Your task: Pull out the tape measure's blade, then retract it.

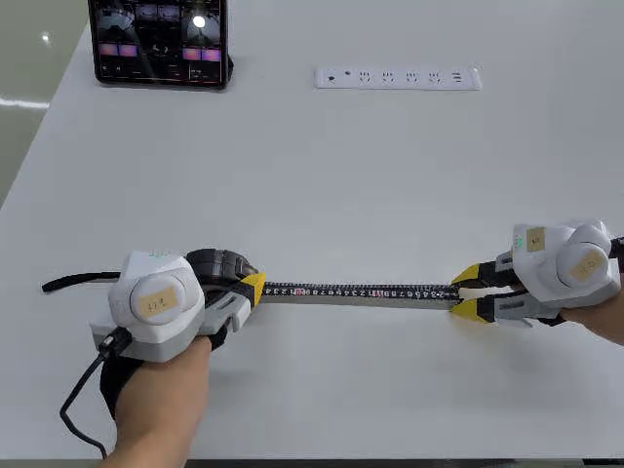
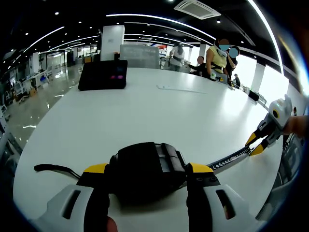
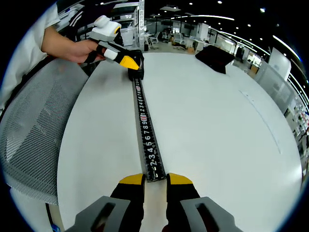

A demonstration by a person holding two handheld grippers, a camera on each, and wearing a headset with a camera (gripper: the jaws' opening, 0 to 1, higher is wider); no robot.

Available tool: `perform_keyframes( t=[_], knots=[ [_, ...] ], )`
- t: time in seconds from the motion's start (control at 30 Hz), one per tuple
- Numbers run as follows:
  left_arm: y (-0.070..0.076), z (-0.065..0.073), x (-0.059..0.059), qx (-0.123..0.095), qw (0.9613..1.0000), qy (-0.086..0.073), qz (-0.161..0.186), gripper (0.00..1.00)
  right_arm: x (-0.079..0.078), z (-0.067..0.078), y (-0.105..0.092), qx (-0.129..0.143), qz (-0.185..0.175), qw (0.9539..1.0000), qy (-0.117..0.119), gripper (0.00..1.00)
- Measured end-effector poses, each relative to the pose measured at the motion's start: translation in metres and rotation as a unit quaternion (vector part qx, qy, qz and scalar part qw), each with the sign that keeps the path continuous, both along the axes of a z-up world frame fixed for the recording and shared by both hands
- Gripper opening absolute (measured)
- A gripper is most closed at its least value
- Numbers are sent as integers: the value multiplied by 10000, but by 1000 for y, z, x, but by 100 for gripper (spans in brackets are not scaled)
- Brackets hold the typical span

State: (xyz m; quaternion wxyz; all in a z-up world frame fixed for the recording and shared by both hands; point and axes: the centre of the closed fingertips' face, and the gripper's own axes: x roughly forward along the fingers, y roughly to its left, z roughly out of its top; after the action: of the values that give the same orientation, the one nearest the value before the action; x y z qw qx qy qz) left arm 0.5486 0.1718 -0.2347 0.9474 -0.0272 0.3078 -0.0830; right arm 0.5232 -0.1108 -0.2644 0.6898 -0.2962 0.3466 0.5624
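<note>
A black tape measure case [image 1: 222,267] [image 2: 146,168] lies on the white table at the lower left, and my left gripper [image 1: 249,292] [image 2: 147,170] is shut on it. Its dark numbered blade [image 1: 356,292] [image 3: 147,137] [image 2: 231,158] runs out flat along the table to the right. My right gripper [image 1: 466,293] [image 3: 155,180] is shut on the blade's end. A black wrist strap [image 1: 78,283] [image 2: 53,169] trails left from the case. The right gripper view also shows the case [image 3: 136,72] far off, with the left gripper [image 3: 120,55] on it.
A tablet [image 1: 161,41] [image 2: 103,75] stands at the table's far left. A white power strip [image 1: 398,77] lies at the back centre. A mesh chair back [image 3: 34,145] sits beside the table. Several people [image 2: 217,58] stand beyond the far edge.
</note>
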Motion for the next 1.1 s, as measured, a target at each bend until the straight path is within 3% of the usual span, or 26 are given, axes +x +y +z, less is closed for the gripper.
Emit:
perform_keyframes(
  t=[1.1],
  knots=[
    [1, -3, 2, 75, 9998, 142, -143, 58, 2, -2, -2, -89, 134, 9999, -61, 11]
  ],
)
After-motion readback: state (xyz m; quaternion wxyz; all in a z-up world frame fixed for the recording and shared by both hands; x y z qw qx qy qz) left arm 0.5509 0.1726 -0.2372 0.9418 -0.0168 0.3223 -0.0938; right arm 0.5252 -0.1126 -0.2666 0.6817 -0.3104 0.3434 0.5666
